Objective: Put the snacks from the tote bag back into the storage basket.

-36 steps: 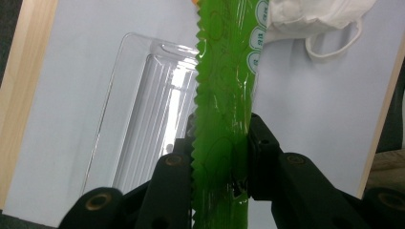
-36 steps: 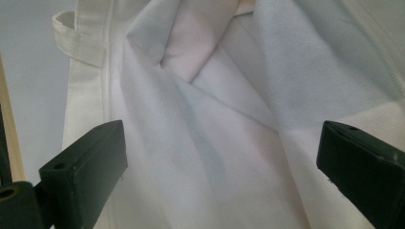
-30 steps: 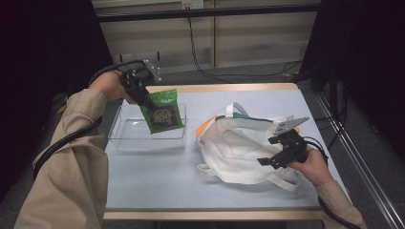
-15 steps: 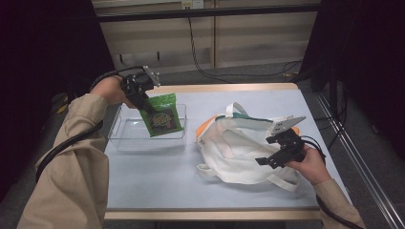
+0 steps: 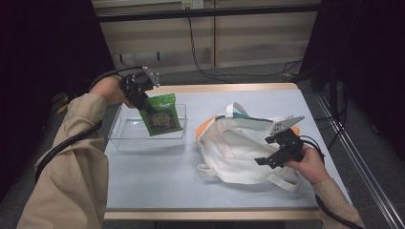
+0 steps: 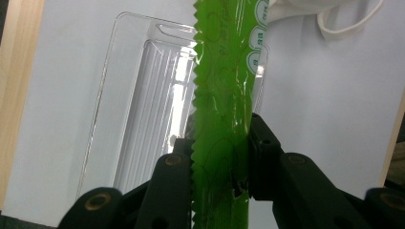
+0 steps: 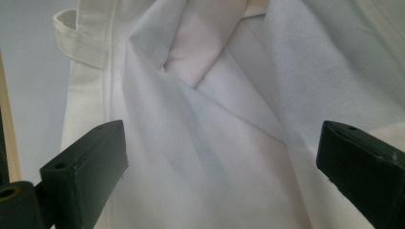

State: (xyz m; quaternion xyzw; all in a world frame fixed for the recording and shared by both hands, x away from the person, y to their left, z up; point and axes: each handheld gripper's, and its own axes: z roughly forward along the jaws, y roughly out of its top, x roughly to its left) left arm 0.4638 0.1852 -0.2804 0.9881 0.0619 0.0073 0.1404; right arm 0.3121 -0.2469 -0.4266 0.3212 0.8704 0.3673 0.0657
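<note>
A green snack packet (image 5: 162,114) hangs upright above a clear plastic tray (image 5: 125,132) at the surface's left, while a crumpled white cloth bag (image 5: 234,150) with orange trim lies to its right.

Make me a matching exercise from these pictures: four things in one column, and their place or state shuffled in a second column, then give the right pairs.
Column one:
1. green snack packet
2. clear plastic tray
3. white tote bag
4. right gripper

Column two:
A. lies crumpled on the table's right half
B. clamped in the left gripper, hanging above the tray
C. jaws wide apart over white cloth
D. sits on the table's left half, nothing resting inside it

Pairs: 1-B, 2-D, 3-A, 4-C
</note>
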